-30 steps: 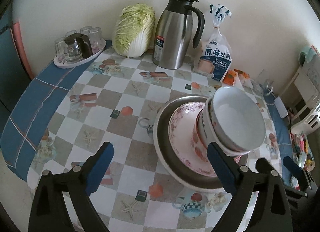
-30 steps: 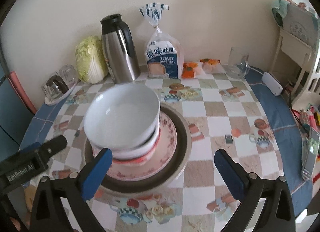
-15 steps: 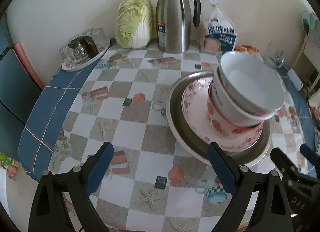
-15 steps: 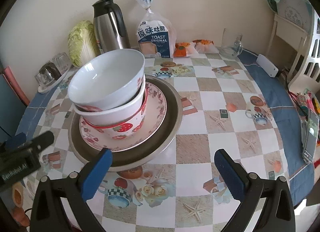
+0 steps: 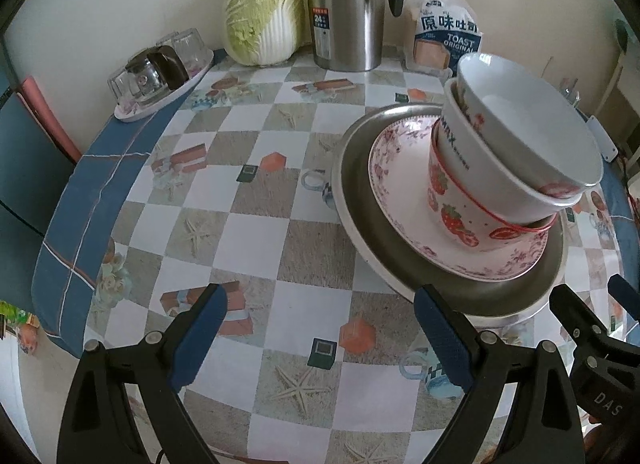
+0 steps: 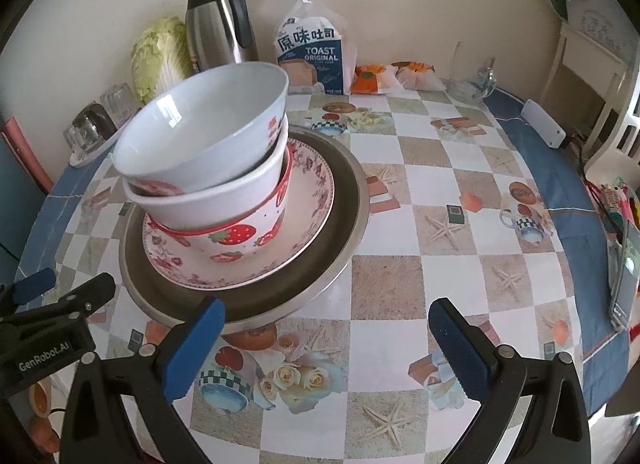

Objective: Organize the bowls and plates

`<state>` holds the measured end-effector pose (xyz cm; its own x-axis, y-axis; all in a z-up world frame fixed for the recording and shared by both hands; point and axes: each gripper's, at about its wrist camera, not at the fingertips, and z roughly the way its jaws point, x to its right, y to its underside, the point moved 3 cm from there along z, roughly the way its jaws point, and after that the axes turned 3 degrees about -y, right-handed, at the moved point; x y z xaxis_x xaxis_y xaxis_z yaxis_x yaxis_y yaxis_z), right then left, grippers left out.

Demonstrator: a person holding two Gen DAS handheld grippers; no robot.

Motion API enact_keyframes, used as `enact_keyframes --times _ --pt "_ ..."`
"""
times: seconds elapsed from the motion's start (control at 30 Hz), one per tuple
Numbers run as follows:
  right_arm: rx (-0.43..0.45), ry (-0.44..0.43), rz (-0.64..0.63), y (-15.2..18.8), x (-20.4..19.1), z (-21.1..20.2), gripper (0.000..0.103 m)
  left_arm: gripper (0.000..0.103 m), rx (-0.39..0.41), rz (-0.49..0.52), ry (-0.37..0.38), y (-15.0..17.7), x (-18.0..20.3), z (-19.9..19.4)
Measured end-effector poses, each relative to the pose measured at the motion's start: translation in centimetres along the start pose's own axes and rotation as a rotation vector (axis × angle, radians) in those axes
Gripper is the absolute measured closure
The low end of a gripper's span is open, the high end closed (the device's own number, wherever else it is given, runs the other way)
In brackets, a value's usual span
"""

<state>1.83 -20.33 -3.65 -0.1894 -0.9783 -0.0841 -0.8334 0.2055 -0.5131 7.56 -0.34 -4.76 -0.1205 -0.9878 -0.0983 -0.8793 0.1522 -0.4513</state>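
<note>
We judge the stacking nearly done: the bowls (image 6: pixel 208 167) sit nested, tilted, on the plates (image 6: pixel 312 199) on the desk (image 6: pixel 400 284). Both the left gripper (image 5: pixel 320 332) and right gripper (image 6: pixel 324 344) hang wide open, fingers empty. Next we might level the top bowl.

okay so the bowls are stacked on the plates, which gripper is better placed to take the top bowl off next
Probably the right. Both grippers are open and empty, but the right gripper faces the stack nearly head-on, its left finger beside the metal plate's rim. The top white bowl tilts that way. The left gripper points mostly at bare tablecloth.
</note>
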Motion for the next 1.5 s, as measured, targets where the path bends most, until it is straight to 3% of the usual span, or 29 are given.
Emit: enact_keyframes --times 0.7,1.5 --pt "-0.031 0.016 -0.022 0.1 -0.1 1.2 0.0 0.008 -0.045 -0.012 0.006 0.3 -0.4 1.7" --pt "-0.025 0.021 -0.012 0.0 0.3 0.8 0.0 0.008 -0.021 -0.02 -0.003 0.3 -0.6 0.7"
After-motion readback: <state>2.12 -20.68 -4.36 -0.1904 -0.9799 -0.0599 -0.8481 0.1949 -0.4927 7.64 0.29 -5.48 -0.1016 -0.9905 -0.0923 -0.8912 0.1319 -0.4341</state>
